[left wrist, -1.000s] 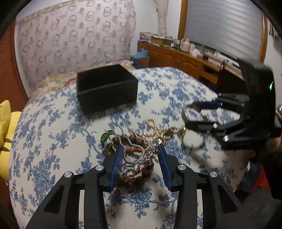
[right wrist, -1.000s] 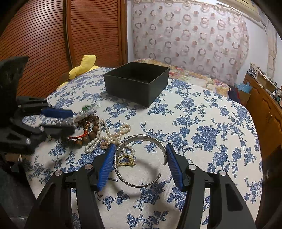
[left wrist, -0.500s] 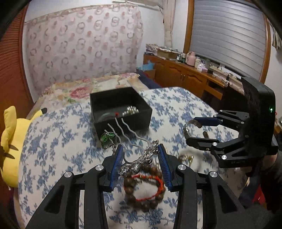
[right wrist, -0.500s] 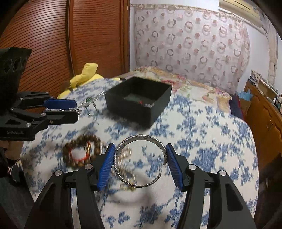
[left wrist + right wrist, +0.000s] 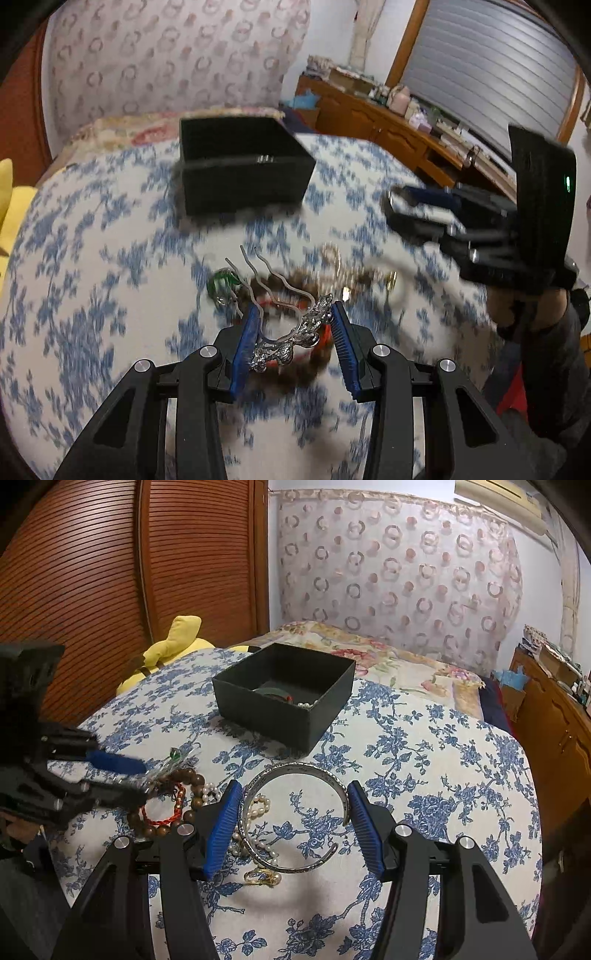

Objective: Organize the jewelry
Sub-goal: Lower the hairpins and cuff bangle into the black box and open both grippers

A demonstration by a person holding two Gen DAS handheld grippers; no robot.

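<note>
My left gripper (image 5: 291,317) is shut on a silver hair comb (image 5: 291,336) with wavy prongs and a green stone, held above the table. My right gripper (image 5: 295,797) is shut on a silver cuff bracelet (image 5: 295,819), held above the cloth. The black jewelry box (image 5: 243,166) stands open farther back; in the right wrist view (image 5: 284,698) it holds a few pieces. A brown bead bracelet with a red cord (image 5: 166,805), a pearl strand (image 5: 258,812) and a gold piece (image 5: 262,877) lie on the cloth below the grippers.
The round table has a blue floral cloth (image 5: 424,775). A yellow plush toy (image 5: 177,642) lies at the left beyond the table. A bed with a floral cover (image 5: 388,653) is behind, and a wooden dresser (image 5: 554,720) stands at the right.
Both grippers lifted their pieces off the table, then dropped back lower. The left gripper is moving fast, its view blurred; the box looks nearer the horizon again.
</note>
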